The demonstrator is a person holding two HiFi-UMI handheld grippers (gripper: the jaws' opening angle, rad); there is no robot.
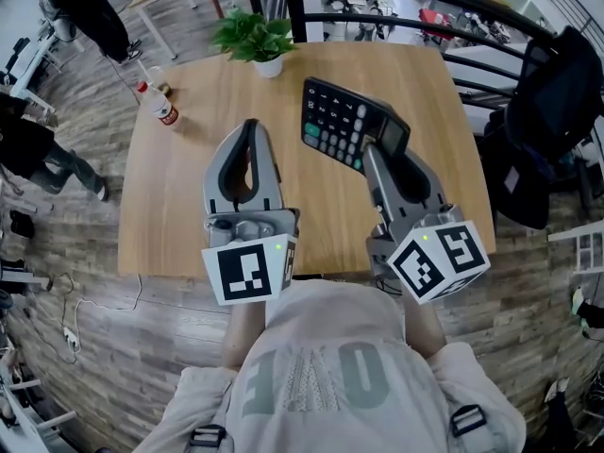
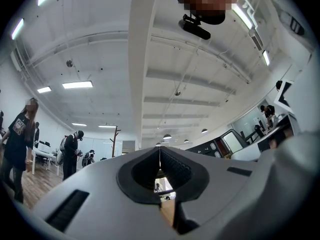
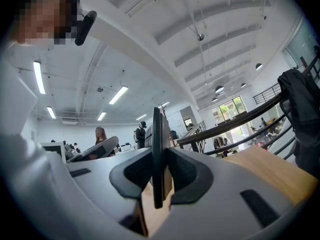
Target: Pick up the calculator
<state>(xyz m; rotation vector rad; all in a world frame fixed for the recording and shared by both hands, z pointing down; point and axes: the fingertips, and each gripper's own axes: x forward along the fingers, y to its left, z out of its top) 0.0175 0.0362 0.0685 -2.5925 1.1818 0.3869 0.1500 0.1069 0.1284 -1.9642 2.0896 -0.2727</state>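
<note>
Head view puts the left hand-held gripper [image 1: 250,128] nearest, clenched on nothing, on the near side of the potted plant [image 1: 255,38]. The right hand-held gripper [image 1: 379,149] grasps the calculator [image 1: 338,121] by its display end. It is black with grey and green keys, tilted over the surface [image 1: 189,196], near-right of the plant.

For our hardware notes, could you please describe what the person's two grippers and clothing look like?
Both the left gripper and right gripper have grey, tapering two-finger bodies with dark ribbed pads. Each carries a white cube with black square markers and a small green light. The person wears a pale shirt with large lettering.
</note>
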